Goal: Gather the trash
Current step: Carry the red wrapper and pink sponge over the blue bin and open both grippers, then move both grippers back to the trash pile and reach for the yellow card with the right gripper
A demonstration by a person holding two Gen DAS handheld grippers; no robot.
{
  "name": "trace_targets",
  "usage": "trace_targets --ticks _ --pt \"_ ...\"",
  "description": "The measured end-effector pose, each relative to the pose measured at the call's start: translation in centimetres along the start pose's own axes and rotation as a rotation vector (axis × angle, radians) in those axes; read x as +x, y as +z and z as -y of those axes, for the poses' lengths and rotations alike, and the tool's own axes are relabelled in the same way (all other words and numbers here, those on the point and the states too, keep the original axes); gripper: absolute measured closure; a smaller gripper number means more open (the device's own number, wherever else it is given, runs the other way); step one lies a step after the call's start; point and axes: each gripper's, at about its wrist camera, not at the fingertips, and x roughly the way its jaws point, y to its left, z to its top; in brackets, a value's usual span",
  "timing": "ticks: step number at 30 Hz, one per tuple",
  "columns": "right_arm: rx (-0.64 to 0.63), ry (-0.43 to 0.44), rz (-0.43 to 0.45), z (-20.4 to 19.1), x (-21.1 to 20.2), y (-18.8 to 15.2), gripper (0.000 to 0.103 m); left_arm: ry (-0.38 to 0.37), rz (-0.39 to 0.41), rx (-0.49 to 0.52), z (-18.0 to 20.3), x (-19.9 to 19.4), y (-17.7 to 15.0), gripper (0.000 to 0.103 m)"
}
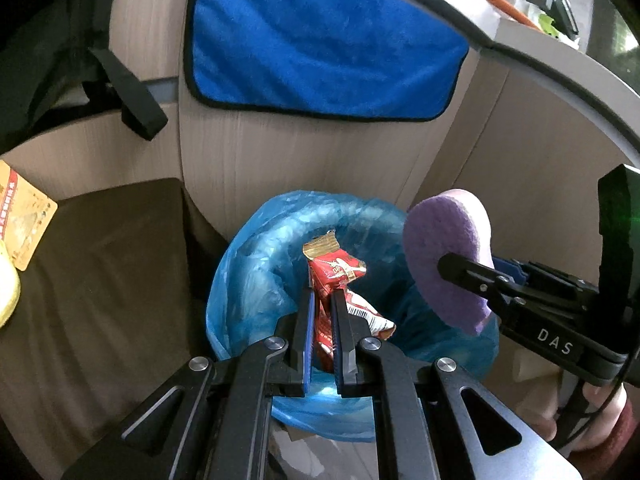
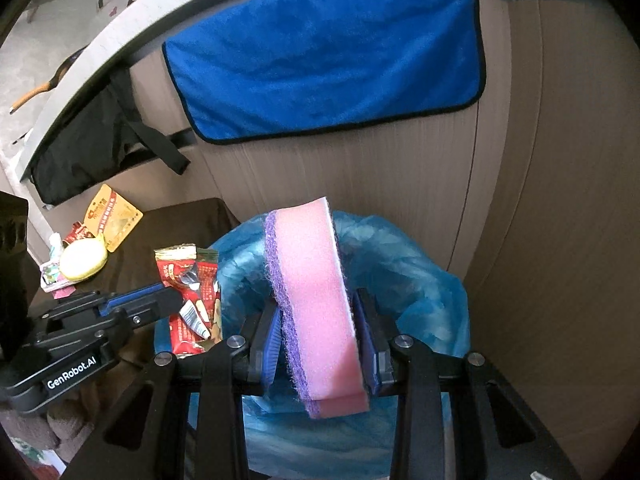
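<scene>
Both grippers are over the trash bin, which is lined with a blue plastic bag and sits against the wood-panel cabinet.

The left gripper is pinched nearly all the way closed on a crumpled red snack wrapper, which sticks up past the fingertips right above the bin opening.

The right gripper is partly open, squeezing a pink sponge with a purple scrubby side; the sponge stands on edge between the blue pads, also above the bag.

On the far side a blue towel hangs on the cabinet. Left of the bin there's a dark surface with a yellow packet, a pale round thing and a few other scraps.
</scene>
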Motion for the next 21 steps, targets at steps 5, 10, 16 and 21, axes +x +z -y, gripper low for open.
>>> trace_targets --ticks 5,10,16,21 --pt "0.011 -0.003 -0.018 0.4 0.6 -0.3 0.069 -0.012 -0.028 -0.01 -0.3 0.9 -0.2 0.091" --pt "0.022 -0.016 0.011 0.7 0.3 -0.5 0.045 -0.072 -0.025 -0.057 -1.4 1.0 0.2 0.058" --pt "0.008 -0.032 0.045 0.6 -0.7 -0.3 0.04 -0.056 0.001 -0.103 -3.2 -0.7 0.5 0.053" --pt "-0.007 -0.023 0.052 -0.1 -1.5 -0.2 0.04 0.032 0.046 -0.126 -6.3 -4.3 -1.0 0.052"
